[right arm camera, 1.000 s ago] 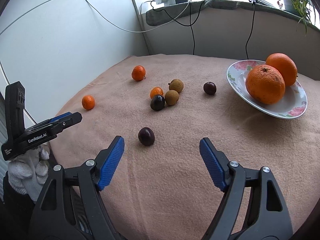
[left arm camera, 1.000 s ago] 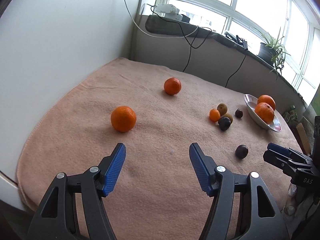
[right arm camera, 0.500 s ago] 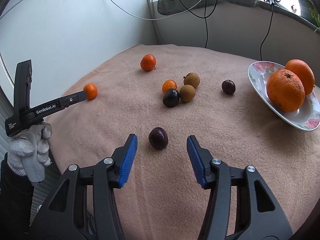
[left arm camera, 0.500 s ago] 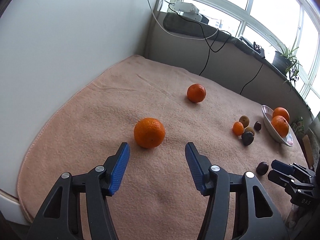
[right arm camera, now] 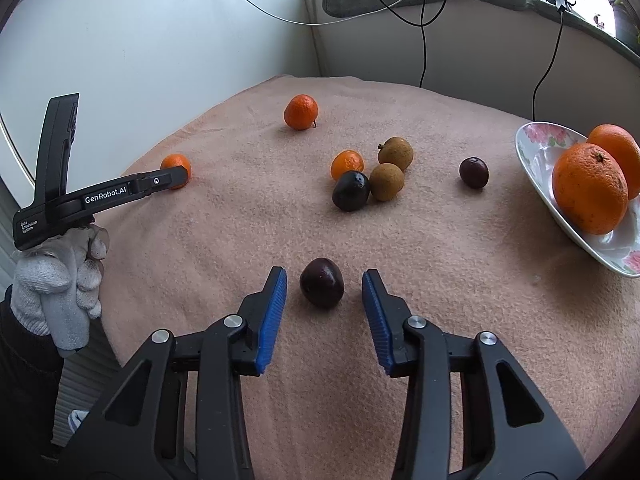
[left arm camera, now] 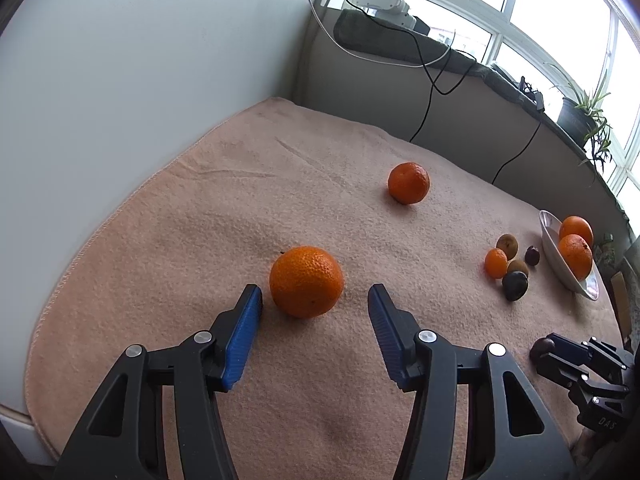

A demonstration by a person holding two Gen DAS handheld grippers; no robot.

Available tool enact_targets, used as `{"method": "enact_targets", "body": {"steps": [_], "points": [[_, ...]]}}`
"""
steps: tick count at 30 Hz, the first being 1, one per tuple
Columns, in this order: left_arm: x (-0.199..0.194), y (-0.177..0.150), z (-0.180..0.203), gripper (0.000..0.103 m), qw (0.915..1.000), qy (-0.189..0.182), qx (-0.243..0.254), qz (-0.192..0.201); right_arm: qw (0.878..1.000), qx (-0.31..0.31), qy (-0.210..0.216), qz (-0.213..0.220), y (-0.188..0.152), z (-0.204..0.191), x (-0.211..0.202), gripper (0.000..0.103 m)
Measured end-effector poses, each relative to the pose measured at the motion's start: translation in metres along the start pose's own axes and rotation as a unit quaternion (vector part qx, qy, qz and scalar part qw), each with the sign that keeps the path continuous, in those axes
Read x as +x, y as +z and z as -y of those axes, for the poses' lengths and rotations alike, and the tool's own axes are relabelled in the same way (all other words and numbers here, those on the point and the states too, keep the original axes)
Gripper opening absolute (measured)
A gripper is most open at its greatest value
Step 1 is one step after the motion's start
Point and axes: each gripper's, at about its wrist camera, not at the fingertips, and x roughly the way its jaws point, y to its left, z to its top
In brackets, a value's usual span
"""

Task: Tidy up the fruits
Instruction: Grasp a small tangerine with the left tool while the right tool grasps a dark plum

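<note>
An orange (left arm camera: 306, 281) lies on the pink blanket (left arm camera: 224, 208) just ahead of my left gripper (left arm camera: 314, 298), whose blue pads flank its near side without touching; the jaws are closing. A dark plum (right arm camera: 322, 288) sits between the blue pads of my right gripper (right arm camera: 324, 282), with gaps on both sides; these jaws are closing too. Farther off lie a second orange (left arm camera: 409, 183), a small tangerine (right arm camera: 347, 165), two brown fruits (right arm camera: 395, 153), and other dark plums (right arm camera: 351, 191). A flowered plate (right arm camera: 538, 152) at the right holds two big oranges (right arm camera: 590, 188).
A white wall borders the blanket on the left. Behind runs a ledge with cables, a white power strip (left arm camera: 384, 2) and a potted plant (left arm camera: 580, 114) under the windows. A gloved hand (right arm camera: 60, 280) holds the left gripper at the blanket's left edge.
Both grippers have moved forward and narrowed. The orange now sits just ahead of the left pads, and the dark plum now sits between the right pads.
</note>
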Motion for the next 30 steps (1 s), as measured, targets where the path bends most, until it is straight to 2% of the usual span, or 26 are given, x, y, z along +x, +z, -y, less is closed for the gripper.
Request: {"method": "enact_targets", "body": {"steps": [4,10,13,20,30], "points": [[0.005,0.001,-0.003,0.044,1.0,0.0,-0.008,-0.004,1.0,-0.003,-0.004,-0.005,0.001,-0.001,0.004,0.038],[0.006,0.001,-0.005,0.036,0.9999,-0.002,-0.009,-0.007,1.0,-0.001,-0.007,-0.005,0.002,0.0,0.004,0.028],[0.004,0.001,-0.007,0.036,0.9999,-0.006,-0.012,-0.006,1.0,-0.004,-0.006,-0.006,0.001,-0.001,0.004,0.024],[0.001,0.0,-0.007,0.035,0.9998,-0.013,-0.014,-0.004,1.0,0.0,-0.004,-0.001,0.0,0.0,0.0,0.024],[-0.015,-0.001,0.005,0.035,0.9992,-0.038,-0.01,0.004,0.999,0.025,-0.014,0.031,0.004,0.021,-0.024,0.024]]}}
